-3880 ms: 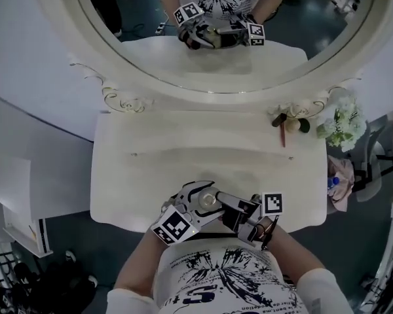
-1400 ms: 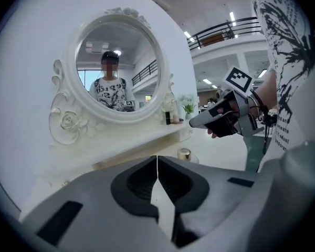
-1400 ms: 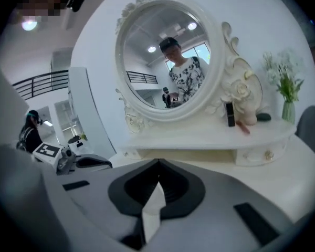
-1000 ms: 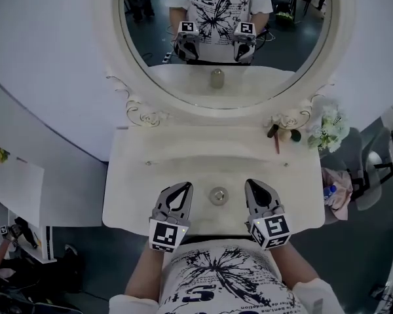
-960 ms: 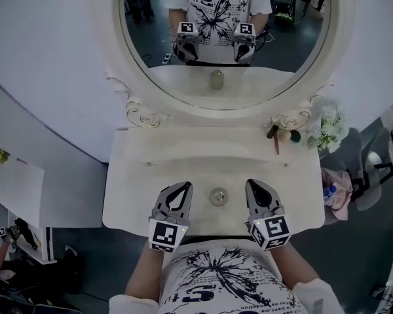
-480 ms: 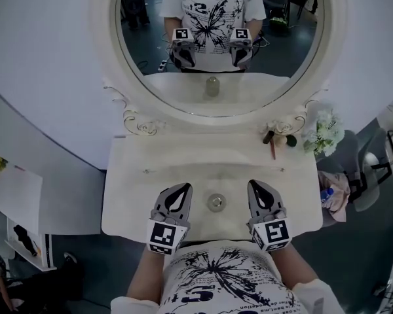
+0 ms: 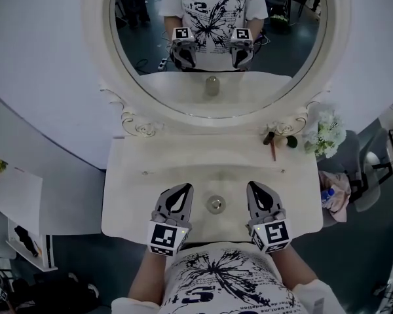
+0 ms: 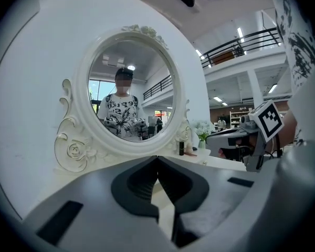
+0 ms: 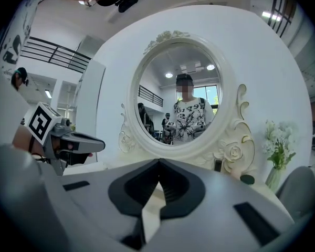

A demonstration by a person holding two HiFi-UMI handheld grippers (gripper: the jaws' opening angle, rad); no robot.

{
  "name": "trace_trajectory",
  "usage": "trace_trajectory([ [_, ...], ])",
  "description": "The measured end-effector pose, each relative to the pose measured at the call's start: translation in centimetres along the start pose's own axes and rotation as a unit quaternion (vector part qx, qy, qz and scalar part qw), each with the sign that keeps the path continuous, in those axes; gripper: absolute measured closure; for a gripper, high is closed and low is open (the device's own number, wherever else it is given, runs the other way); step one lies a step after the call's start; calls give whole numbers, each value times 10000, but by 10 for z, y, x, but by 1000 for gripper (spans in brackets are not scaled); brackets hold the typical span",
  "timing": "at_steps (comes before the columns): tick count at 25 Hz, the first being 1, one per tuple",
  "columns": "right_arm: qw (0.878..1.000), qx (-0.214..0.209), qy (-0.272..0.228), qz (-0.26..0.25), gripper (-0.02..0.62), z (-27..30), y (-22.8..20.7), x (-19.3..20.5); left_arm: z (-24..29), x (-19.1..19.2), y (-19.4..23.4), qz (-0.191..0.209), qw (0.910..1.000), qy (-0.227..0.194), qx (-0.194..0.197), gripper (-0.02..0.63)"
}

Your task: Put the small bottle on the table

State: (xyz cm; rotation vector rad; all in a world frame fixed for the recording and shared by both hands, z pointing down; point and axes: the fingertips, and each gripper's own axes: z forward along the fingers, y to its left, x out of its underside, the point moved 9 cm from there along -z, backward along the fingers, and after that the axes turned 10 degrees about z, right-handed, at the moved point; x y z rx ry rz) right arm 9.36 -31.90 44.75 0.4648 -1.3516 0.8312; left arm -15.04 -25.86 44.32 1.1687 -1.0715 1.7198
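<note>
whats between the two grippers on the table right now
The small bottle stands on the table between the left gripper and the right gripper, touching neither. The head view shows it.

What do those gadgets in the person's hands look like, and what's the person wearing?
The left gripper and right gripper are each grey, pointed and leaf-shaped, with dark padded insides. Each carries a white cube printed with black square markers. The person wears a white short-sleeved T-shirt with black butterfly print.
</note>
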Motion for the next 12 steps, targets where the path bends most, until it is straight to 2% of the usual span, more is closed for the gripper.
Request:
trace_trajectory([
  [5, 10000, -14, 10, 55, 578, -3, -6, -1, 4, -3, -10, -90, 9998, 132, 141, 586],
  [12, 9997, -228, 26, -15, 578, -9, -4, -8, 3, -8, -24, -101, 9995, 293, 53, 586],
])
